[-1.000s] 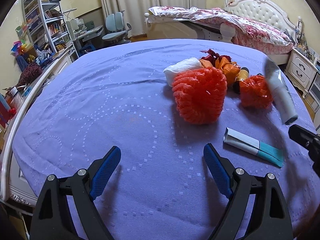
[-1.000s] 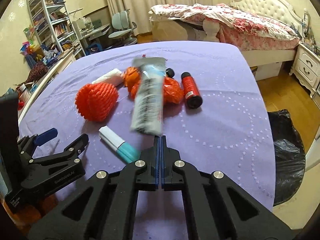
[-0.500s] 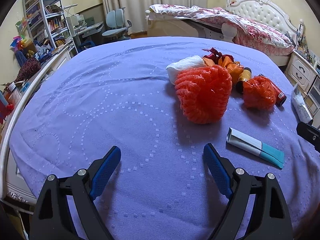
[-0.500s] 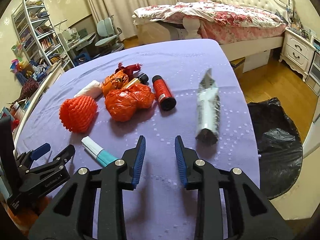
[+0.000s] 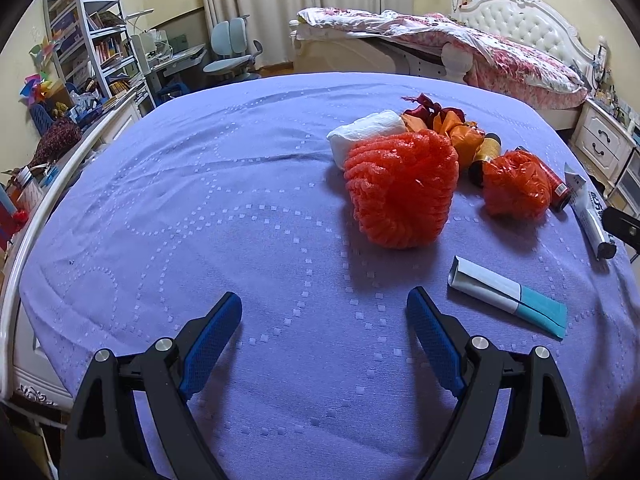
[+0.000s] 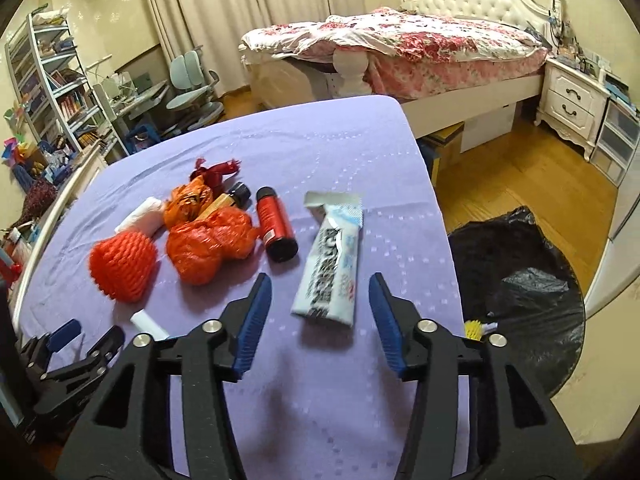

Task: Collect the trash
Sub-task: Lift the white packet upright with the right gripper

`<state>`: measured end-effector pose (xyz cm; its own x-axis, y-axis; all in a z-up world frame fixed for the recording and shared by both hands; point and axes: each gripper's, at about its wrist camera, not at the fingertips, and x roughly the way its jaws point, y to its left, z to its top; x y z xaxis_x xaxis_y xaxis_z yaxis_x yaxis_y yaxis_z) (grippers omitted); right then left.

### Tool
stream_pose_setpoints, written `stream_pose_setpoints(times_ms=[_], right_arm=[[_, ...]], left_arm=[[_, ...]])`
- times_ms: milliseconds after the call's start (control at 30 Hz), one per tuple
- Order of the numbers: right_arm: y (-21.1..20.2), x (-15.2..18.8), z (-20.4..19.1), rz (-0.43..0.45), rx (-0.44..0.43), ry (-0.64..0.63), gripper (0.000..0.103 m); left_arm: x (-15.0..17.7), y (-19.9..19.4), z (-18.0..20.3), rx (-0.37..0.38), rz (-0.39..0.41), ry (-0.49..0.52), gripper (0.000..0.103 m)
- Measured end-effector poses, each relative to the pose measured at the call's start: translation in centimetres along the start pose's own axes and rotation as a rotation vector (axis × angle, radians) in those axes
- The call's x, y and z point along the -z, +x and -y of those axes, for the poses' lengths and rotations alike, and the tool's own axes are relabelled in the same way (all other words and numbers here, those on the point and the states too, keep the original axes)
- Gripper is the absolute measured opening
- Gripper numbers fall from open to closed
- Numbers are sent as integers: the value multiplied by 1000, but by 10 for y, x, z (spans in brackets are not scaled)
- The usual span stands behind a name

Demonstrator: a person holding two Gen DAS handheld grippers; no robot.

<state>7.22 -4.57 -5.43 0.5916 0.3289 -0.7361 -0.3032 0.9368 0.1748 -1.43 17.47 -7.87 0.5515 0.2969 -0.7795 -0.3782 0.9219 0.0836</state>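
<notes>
Trash lies on a purple-covered table [image 5: 200, 208]: an orange foam net [image 5: 400, 188], a crumpled orange bag [image 5: 514, 188], a red can [image 6: 276, 224], a white paper roll [image 5: 366, 132], orange wrappers [image 5: 456, 124] and a white-and-teal tube [image 5: 506, 296]. A flattened white toothpaste tube [image 6: 332, 268] lies just ahead of my right gripper [image 6: 320, 316], which is open and empty. My left gripper [image 5: 324, 332] is open and empty above bare cloth, short of the foam net. The toothpaste tube also shows in the left wrist view [image 5: 588, 212].
A black trash bag [image 6: 524, 280] sits open on the wooden floor right of the table [image 6: 400, 152], with a yellow brush [image 6: 478, 328] at its near rim. A bed [image 6: 420, 48], nightstand [image 6: 572, 96], desk chairs [image 5: 232, 52] and shelves [image 5: 88, 40] stand around.
My right gripper opened and let go of the toothpaste tube, which now lies on the table near the right edge. The gripper opened wider and drew back. The left gripper stayed put.
</notes>
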Motion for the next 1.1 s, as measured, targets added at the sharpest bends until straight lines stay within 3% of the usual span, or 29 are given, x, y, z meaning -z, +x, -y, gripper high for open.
stream_pose_setpoints(times_ms=[133, 167, 200, 300, 567, 1100], right_arm=[[19, -6, -1, -27, 26, -17, 48], [24, -6, -1, -41, 29, -26, 43], [28, -6, -2, -54, 33, -32, 30], [25, -1, -2, -48, 40, -48, 26], [12, 14, 1, -49, 5, -54, 25], [-3, 22, 14, -33, -33, -33, 24]], left_arm=[[-2, -3, 4, 7, 6, 3, 84], [-2, -4, 7, 9, 8, 7, 84], [-3, -5, 9, 12, 10, 11, 84], [-2, -9, 19, 5, 21, 42, 84], [-8, 0, 31, -46, -8, 62, 84], [-24, 6, 57, -82, 15, 98, 84]])
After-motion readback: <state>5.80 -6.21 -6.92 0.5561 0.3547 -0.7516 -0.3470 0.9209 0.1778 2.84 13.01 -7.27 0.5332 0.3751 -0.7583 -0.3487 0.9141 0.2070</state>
